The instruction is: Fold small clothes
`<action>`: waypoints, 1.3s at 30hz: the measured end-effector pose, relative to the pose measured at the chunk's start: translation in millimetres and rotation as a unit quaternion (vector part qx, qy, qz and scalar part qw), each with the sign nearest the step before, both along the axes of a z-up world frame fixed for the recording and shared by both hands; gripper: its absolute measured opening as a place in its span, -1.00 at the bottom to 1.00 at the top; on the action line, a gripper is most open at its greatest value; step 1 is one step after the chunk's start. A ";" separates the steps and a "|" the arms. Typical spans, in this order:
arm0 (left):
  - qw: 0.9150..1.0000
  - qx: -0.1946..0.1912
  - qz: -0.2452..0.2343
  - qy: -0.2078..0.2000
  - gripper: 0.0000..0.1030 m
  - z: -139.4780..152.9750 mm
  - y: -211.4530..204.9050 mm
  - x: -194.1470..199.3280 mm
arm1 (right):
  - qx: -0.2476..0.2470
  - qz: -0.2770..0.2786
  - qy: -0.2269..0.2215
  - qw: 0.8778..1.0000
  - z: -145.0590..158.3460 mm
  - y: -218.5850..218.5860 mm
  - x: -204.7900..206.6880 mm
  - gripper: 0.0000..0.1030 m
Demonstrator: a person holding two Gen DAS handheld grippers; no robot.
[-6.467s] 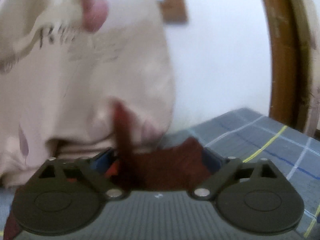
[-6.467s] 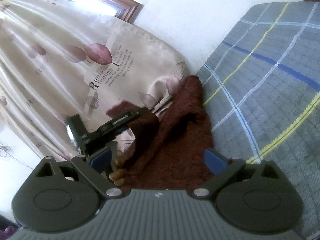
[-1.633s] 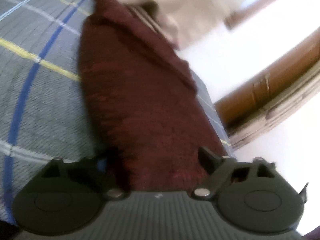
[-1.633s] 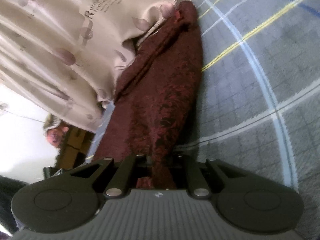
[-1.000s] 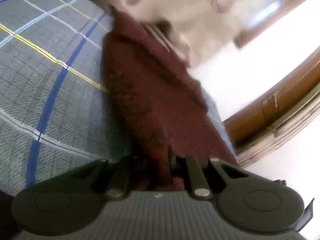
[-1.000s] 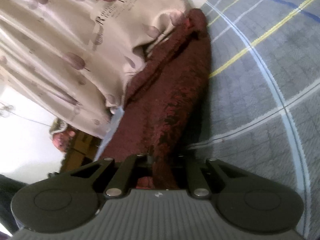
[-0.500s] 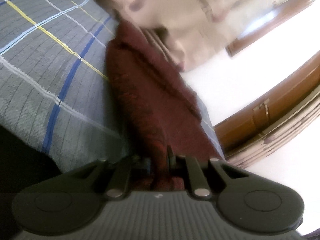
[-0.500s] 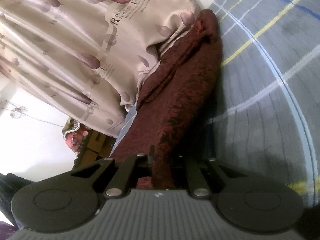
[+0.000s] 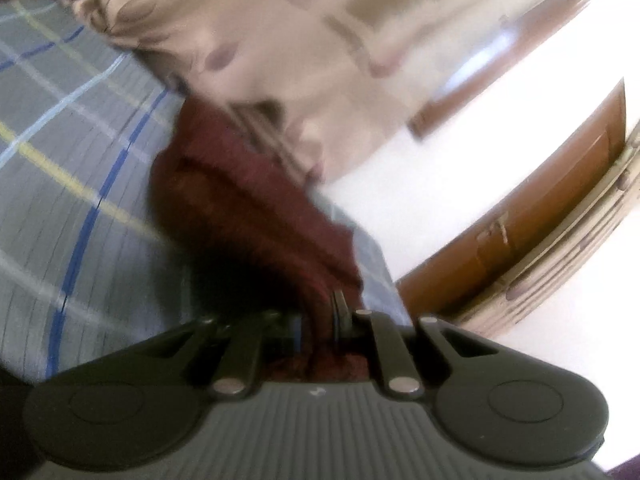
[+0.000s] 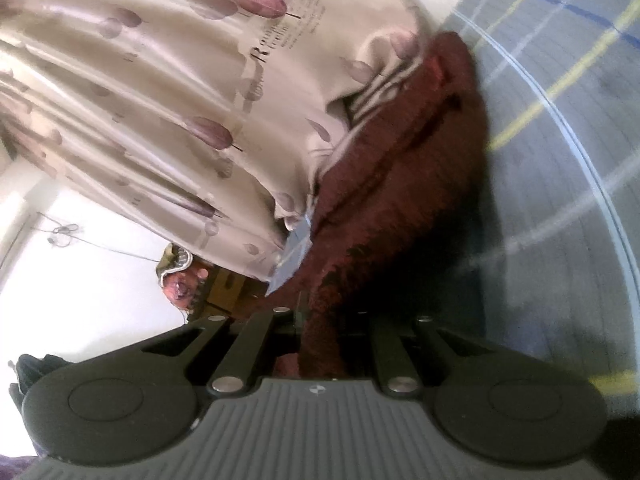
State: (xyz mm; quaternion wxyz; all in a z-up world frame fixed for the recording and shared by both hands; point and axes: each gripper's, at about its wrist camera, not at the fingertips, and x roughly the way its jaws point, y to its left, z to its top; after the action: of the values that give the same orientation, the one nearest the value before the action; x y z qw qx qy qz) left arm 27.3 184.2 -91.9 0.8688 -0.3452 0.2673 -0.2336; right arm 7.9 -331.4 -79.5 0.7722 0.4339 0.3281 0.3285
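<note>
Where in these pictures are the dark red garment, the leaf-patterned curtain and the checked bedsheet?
dark red garment [image 10: 400, 184]: right wrist view, on its fuzzy middle.
leaf-patterned curtain [image 10: 168, 92]: right wrist view, on a pale fold among the leaves.
checked bedsheet [image 9: 60, 216]: left wrist view, on a grey patch beside the blue stripe.

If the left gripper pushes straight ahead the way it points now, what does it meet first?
The left gripper is already shut on the maroon garment, so it would meet more of that cloth bunching ahead; beyond it, probably the beige leaf-print curtain, though depth is unclear.
</note>
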 end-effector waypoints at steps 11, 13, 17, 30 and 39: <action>0.997 0.005 0.050 -0.050 -0.75 41.4 4.1 95.5 | 0.022 -0.004 -0.027 0.999 39.2 -14.4 92.6 -0.73; 0.997 0.006 0.056 -0.050 -0.75 41.1 4.4 118.7 | 0.019 -0.011 -0.031 0.999 41.5 -16.1 118.0 -0.73; 0.997 0.016 0.069 -0.038 -0.75 37.9 -1.1 166.9 | 0.009 -0.022 -0.020 1.000 39.4 -17.1 173.4 -0.73; 0.991 0.033 0.126 0.000 0.15 2.7 2.0 257.5 | 0.012 -0.067 0.069 0.995 -21.5 -14.1 298.7 -0.67; 0.973 0.078 0.211 -0.050 0.97 18.8 14.4 250.1 | 0.125 -0.153 0.050 0.979 -49.0 -36.5 311.9 0.54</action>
State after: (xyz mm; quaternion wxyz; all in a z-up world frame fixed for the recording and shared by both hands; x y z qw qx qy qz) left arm 277.3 198.6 -73.1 0.9349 -0.3129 0.1625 -0.0405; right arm 319.8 -367.9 -128.5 0.7355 0.5877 0.2530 0.2228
